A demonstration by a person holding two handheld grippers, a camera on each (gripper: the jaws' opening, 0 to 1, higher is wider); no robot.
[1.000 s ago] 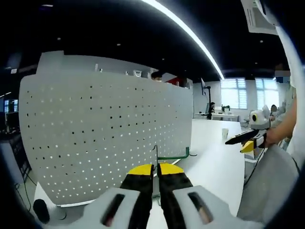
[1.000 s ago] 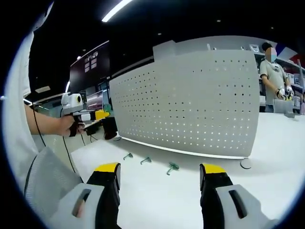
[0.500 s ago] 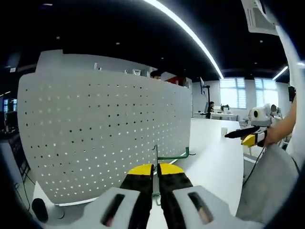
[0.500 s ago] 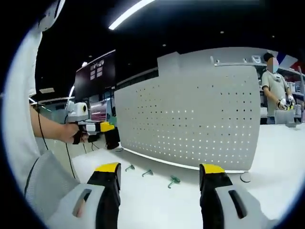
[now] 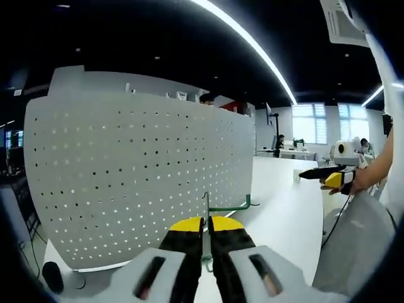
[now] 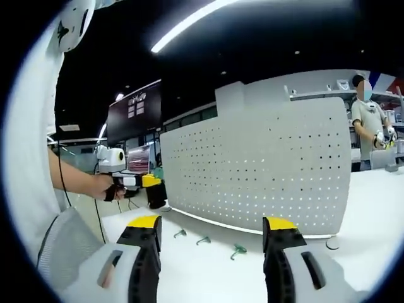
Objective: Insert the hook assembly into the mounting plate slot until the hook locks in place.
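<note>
- The green hook (image 5: 222, 207) sits at lower centre of the left gripper view, just above the left gripper (image 5: 206, 228), whose jaws are pressed together on its stem; it is unmoved over the last second, short of the pegboard (image 5: 139, 177) filling the left half.
- Insertion looks not yet begun.
- The right gripper (image 6: 211, 228), jaws wide apart and empty at the bottom of its view, has tilted up: the white table (image 6: 353, 208) and three spare hooks (image 6: 238, 250) now sit lower in frame.
- That suggests it is backing off, not helping.
</note>
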